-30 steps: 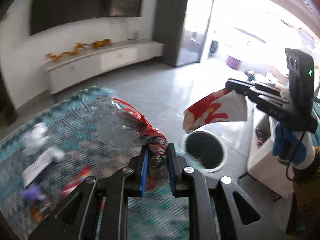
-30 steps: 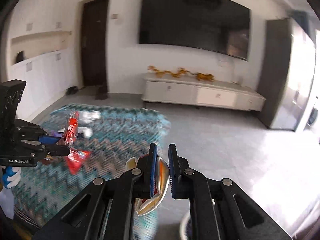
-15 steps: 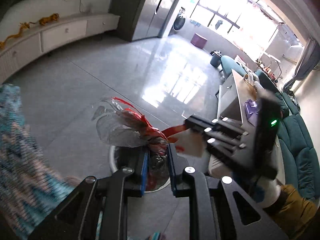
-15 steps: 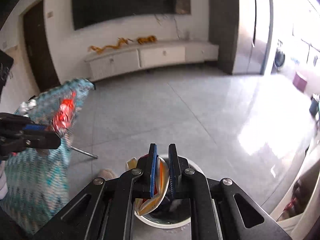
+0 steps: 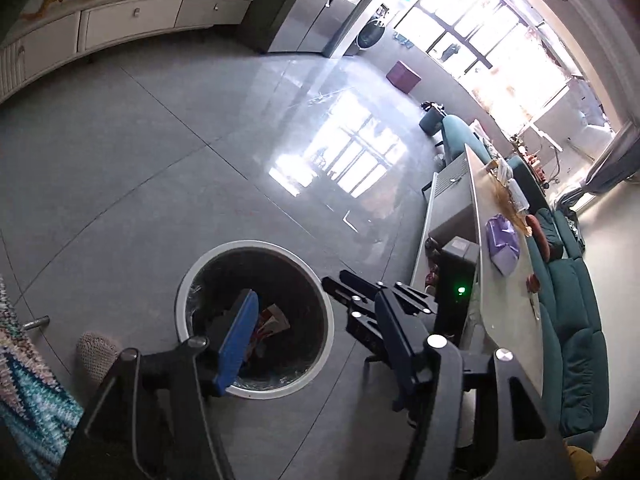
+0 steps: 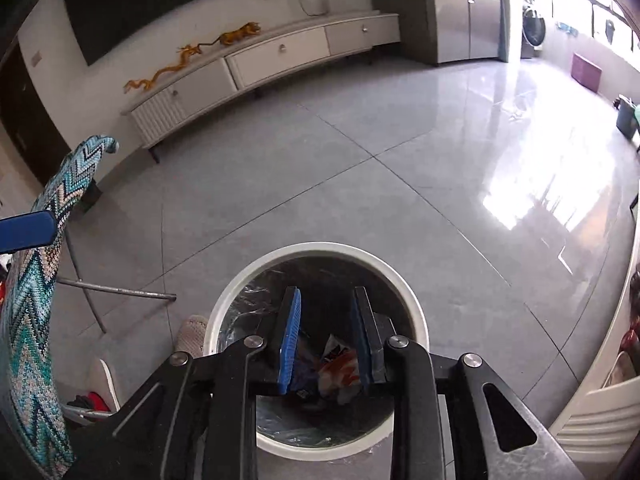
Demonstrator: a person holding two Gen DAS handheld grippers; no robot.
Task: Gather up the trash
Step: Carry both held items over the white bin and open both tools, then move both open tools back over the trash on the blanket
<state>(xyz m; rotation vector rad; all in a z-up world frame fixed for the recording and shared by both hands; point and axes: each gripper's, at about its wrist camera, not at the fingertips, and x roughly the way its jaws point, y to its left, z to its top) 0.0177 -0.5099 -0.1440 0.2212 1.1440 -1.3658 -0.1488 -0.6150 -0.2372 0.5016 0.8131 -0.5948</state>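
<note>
White-rimmed bin [image 6: 316, 249] below, both loads dropped!
Left gripper [image 5: 316, 344] and right gripper [image 6: 326, 340] have just been opening, nothing between fingers; wrappers [image 6: 336, 364] seemingly inside.

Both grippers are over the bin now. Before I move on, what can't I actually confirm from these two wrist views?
- Bottom of the white-rimmed round trash bin: right wrist view, covered by the right gripper; only a red-and-white wrapper shows.
- Bin's near side: left wrist view, behind the left gripper, whose jaws have just been opening, nothing between them.
- Zigzag-patterned teal cloth: cut off by the left edge; any remaining trash is unseen.
</note>
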